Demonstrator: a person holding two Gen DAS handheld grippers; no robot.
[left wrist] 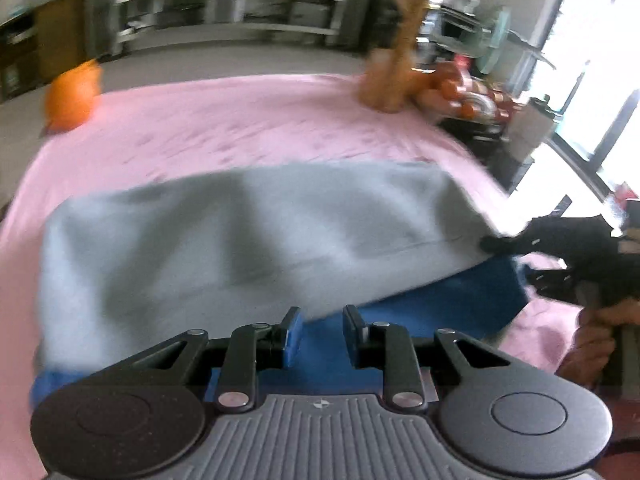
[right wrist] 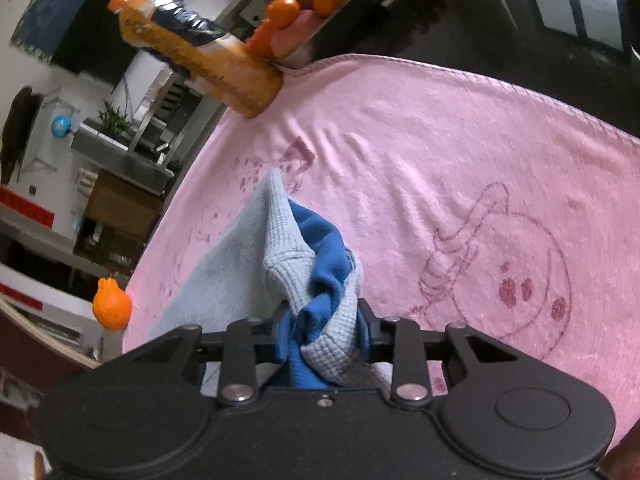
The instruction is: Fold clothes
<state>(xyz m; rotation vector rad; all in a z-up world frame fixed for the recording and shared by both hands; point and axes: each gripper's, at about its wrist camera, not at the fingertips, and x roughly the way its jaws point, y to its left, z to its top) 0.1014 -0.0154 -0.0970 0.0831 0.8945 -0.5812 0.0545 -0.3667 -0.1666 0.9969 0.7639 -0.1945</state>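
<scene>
A grey and blue garment (left wrist: 240, 240) lies folded across a pink blanket (left wrist: 240, 128), grey side up, with a blue layer (left wrist: 420, 312) showing under its near edge. My left gripper (left wrist: 322, 330) is open just above that near edge, with nothing between the fingers. My right gripper (right wrist: 324, 320) is shut on the garment's bunched grey and blue corner (right wrist: 320, 280). It also shows in the left wrist view (left wrist: 504, 242) at the garment's right end.
An orange drink bottle (right wrist: 200, 52) and a dish of fruit (right wrist: 296, 12) stand at the blanket's (right wrist: 440, 160) far corner. A small orange fruit (right wrist: 111, 304) sits at its left edge; it also shows in the left wrist view (left wrist: 72, 96).
</scene>
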